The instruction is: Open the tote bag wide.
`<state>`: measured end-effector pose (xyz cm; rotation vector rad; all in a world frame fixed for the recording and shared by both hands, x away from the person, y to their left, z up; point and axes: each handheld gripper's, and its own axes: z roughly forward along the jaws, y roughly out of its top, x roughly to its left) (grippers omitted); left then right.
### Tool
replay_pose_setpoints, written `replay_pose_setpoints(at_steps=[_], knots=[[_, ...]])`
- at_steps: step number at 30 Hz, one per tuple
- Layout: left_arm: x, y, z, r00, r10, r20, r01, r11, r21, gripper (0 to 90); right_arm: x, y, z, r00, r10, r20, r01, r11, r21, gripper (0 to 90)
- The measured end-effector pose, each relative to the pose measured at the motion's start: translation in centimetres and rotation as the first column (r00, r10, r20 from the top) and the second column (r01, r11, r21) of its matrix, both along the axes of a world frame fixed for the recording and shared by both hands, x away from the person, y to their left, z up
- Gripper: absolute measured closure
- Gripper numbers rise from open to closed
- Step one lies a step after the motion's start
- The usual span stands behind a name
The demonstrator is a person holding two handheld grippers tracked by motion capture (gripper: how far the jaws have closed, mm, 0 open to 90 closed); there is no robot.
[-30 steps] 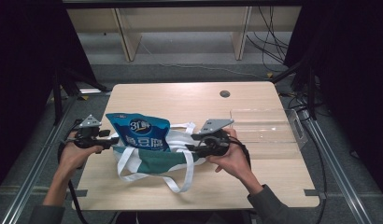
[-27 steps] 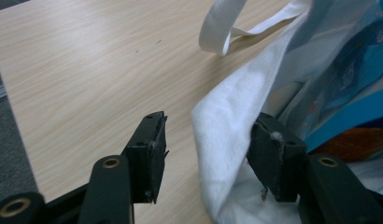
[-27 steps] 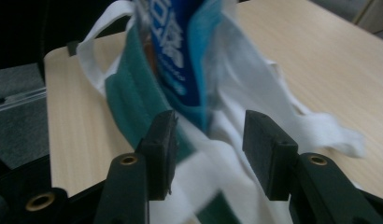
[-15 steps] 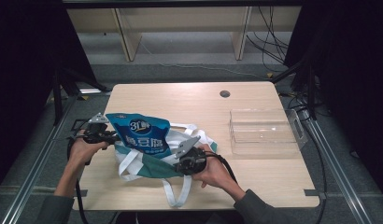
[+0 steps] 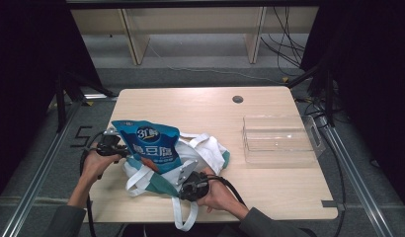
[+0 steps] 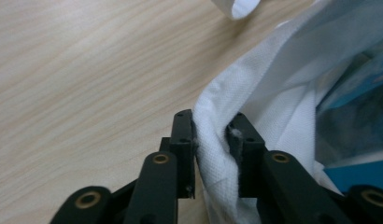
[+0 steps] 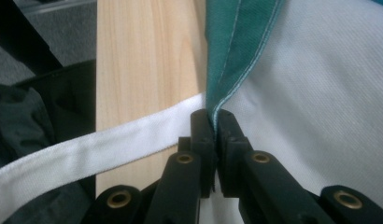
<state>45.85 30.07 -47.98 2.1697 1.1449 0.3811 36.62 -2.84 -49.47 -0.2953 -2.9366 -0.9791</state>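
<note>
L gripper is clamping the white edge of the tote bag at the table's front-left. Blue pouch is sticking up out of it. R gripper is pinching the bag's green hem. Clear tray is sitting far right.

The blue pouch hides much of the tote bag behind and under it in the high view, and its lower end sinks out of sight inside the cloth. Its print is too small to read in full. In the left gripper view the pouch is cut off by the right edge and blurred, and a fold of white fabric covers the inner faces of the left gripper. In the right gripper view the bag's green hem runs off the top edge, and a white strap leaves at the left. The person's forearms are cut off at the bottom of the high view.
</note>
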Motion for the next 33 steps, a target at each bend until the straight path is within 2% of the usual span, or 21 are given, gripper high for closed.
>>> replay_pose_setpoints(at_steps=[1,2,4,5,6,8,9,10,12,16,17,19,21,23,25,27,28,30,31,32,33], knots=[[-0.4,0.1,0.4,0.9995,0.016,0.026,-0.016,0.9999,0.0,68.1,-0.1,-0.2,0.2,0.9997,-0.024,-0.005,0.024,1.0,-0.004,85.0],[-0.8,0.3,0.9,0.9993,0.02,0.032,-0.02,0.9998,0.002,61.6,0.1,-0.3,0.4,0.9998,-0.009,0.018,0.009,1.0,0.011,78.9],[-1.9,1.0,2.2,0.9985,0.034,0.044,-0.033,0.9992,-0.023,49.7,0.1,-0.8,1.5,0.9982,-0.048,0.036,0.047,0.998,0.039,72.6],[-2.5,1.4,2.8,0.9977,0.038,0.056,-0.037,0.9989,-0.028,45.7,0.1,-1.1,2.2,0.9978,-0.064,0.018,0.063,0.995,0.072,69.6],[-3.3,1.3,3.2,0.9946,0.074,0.072,-0.069,0.9946,-0.078,43.9,0.2,-1.5,3.0,0.9951,-0.094,0.029,0.091,0.991,0.097,66.0],[-4.7,1.8,4.2,0.9931,0.043,0.109,-0.035,0.9971,-0.067,43.2,0.6,-2.3,4.4,0.9935,-0.101,0.052,0.093,0.986,0.141,63.7],[-5.4,1.7,4.4,0.9892,0.052,0.137,-0.038,0.9944,-0.098,42.7,0.6,-2.7,5.0,0.9894,-0.133,0.057,0.123,0.979,0.162,62.2],[-6.0,1.7,4.8,0.9872,0.04,0.155,-0.025,0.9951,-0.096,42.1,1.0,-3.7,6.1,0.9833,-0.165,0.077,0.147,0.97,0.192,60.3],[-7.5,1.1,5.2,0.9844,0.009,0.176,0.009,0.9943,-0.107,42.1,1.2,-4.1,6.6,0.9799,-0.181,0.085,0.16,0.966,0.204,59.7],[-9.7,-0.5,5.0,0.9897,-0.033,0.139,0.056,0.9849,-0.164,41.5,2.0,-5.6,8.1,0.9638,-0.243,0.11,0.209,0.944,0.253,58.6],[-10.2,-1.1,4.7,0.9919,-0.033,0.123,0.058,0.9762,-0.209,41.2,2.2,-6.0,8.4,0.958,-0.262,0.117,0.225,0.939,0.258,58.3],[-11.0,-2.0,4.2,0.9942,-0.06,0.09,0.08,0.9664,-0.244,40.7,2.7,-6.5,8.9,0.9473,-0.294,0.127,0.252,0.929,0.271,57.6],[-11.4,-2.8,3.6,0.9951,-0.078,0.061,0.09,0.9658,-0.243,39.2,3.3,-7.0,9.2,0.9366,-0.32,0.143,0.272,0.921,0.277,56.9],[-11.4,-3.5,3.0,0.9949,-0.086,0.053,0.097,0.9631,-0.251,38.2,3.7,-7.3,9.3,0.9194,-0.363,0.152,0.312,0.909,0.277,56.2],[-11.3,-4.1,2.5,0.9946,-0.094,0.044,0.102,0.9657,-0.239,39.0,4.5,-7.5,9.2,0.9155,-0.372,0.153,0.325,0.908,0.265,55.1],[-11.2,-4.4,2.0,0.9892,-0.127,0.073,0.139,0.9683,-0.208,53.1,5.4,-7.4,8.9,0.9068,-0.388,0.165,0.337,0.902,0.269,54.8],[-11.1,-4.3,1.8,0.9842,-0.157,0.081,0.169,0.9718,-0.165,59.3,5.8,-7.2,8.7,0.9075,-0.389,0.158,0.342,0.903,0.262,54.9],[-11.3,-4.6,1.3,0.9844,-0.157,0.078,0.169,0.9712,-0.168,70.6,6.4,-6.7,8.1,0.9097,-0.388,0.148,0.35,0.908,0.232,56.5],[-11.5,-4.6,1.1,0.9835,-0.163,0.078,0.174,0.9716,-0.16,74.7,6.8,-6.4,7.7,0.91,-0.383,0.158,0.349,0.913,0.21,60.7],[-11.5,-4.3,1.1,0.9759,-0.204,0.079,0.211,0.9728,-0.097,80.2,7.2,-6.1,7.3,0.9069,-0.383,0.175,0.349,0.916,0.195,69.9],[-11.6,-4.2,0.8,0.9744,-0.208,0.084,0.215,0.9735,-0.078,82.4,7.6,-6.1,7.1,0.9065,-0.377,0.189,0.345,0.92,0.186,76.5]])
